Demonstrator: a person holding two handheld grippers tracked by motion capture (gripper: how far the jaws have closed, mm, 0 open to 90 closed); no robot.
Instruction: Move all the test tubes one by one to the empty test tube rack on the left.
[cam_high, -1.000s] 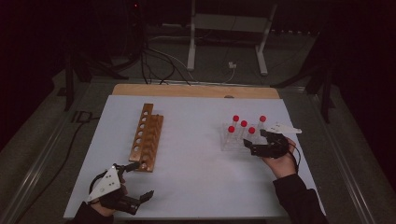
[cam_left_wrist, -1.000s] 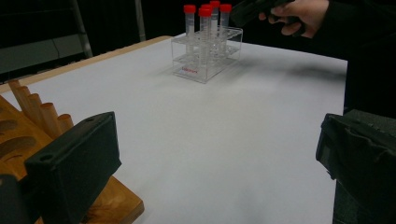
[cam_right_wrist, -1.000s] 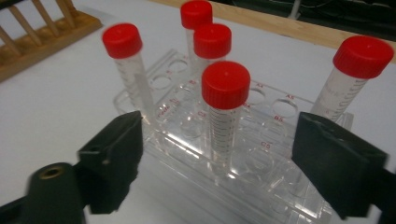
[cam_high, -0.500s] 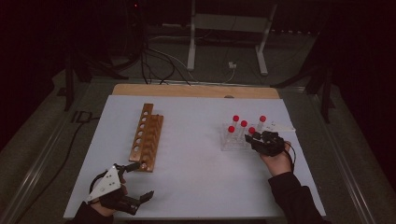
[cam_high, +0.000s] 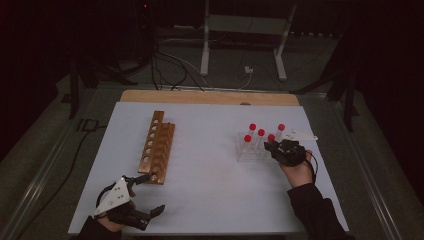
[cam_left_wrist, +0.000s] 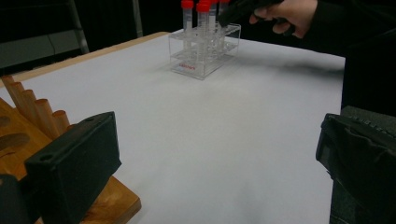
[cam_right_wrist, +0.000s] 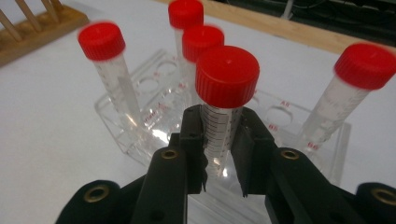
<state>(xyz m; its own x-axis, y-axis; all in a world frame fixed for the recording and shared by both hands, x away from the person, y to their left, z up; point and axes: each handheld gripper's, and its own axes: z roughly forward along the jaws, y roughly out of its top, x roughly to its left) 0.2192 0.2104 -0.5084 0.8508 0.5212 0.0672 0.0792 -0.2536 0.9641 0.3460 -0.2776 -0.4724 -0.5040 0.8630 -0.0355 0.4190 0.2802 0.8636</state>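
Grasp step. Your right gripper (cam_right_wrist: 223, 154) has just closed its jaws on the red-capped tube (cam_right_wrist: 226, 100) standing in the clear rack (cam_right_wrist: 140, 123) directly ahead. Next, lift it straight up, clear of neighbouring tubes. Your left gripper (cam_high: 145, 197) waits wide open beside the wooden rack (cam_high: 157, 147).

Beyond my claw the room lies dark. A white sheet (cam_high: 210, 165) covers my counter (cam_high: 210, 96), whose wooden edge shows at the far side. Past that, a pale metal stand (cam_high: 240, 30) rises from grey floor (cam_high: 320, 85), with black cables (cam_high: 165, 65) trailing leftward.
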